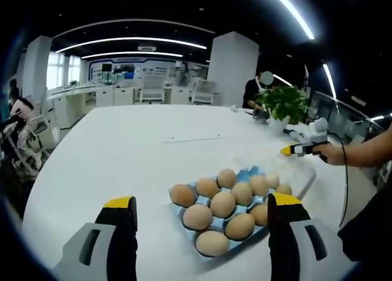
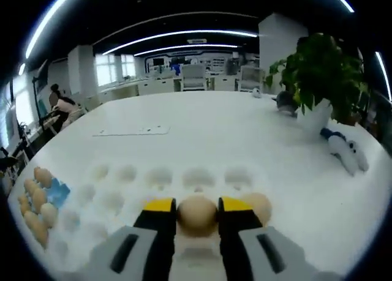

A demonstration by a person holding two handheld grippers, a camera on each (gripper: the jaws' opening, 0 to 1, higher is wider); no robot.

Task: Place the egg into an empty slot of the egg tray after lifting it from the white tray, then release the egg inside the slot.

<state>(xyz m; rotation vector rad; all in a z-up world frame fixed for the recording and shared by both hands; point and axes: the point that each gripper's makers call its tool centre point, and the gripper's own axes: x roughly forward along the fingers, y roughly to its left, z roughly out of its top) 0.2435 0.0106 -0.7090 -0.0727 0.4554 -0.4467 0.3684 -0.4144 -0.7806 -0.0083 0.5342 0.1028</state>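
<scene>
Yellow-tipped jaws of the right gripper (image 2: 196, 215), seen in the right gripper view, pinch a brown egg (image 2: 196, 215) between them, low over the egg tray (image 2: 125, 174); its pale moulded slots look mostly empty, though a second egg (image 2: 258, 206) sits just to the right of the held one; whether the held egg already rests in a slot or hangs just above one cannot be told, since the gripper hides the cup beneath it; at the left of the same view, the blue tray (image 2: 56, 192) with its remaining eggs lies just beside the egg tray; the left gripper (image 1: 202, 210), in the left gripper view, stands with its jaws spread wide and holding nothing, above the table (image 1: 122, 146) and near the blue tray (image 1: 250, 172), which carries about a dozen brown eggs; the right gripper (image 1: 293, 150) shows beyond it, in the person's hand; a potted plant (image 2: 321, 73) stands well apart on the far side; risks, as a judgement: letting go before the egg is seated could drop it and crack the shell or let it roll across a ridge; a descent off-centre could knock it against the neighbouring egg; too firm a squeeze could break it
</scene>
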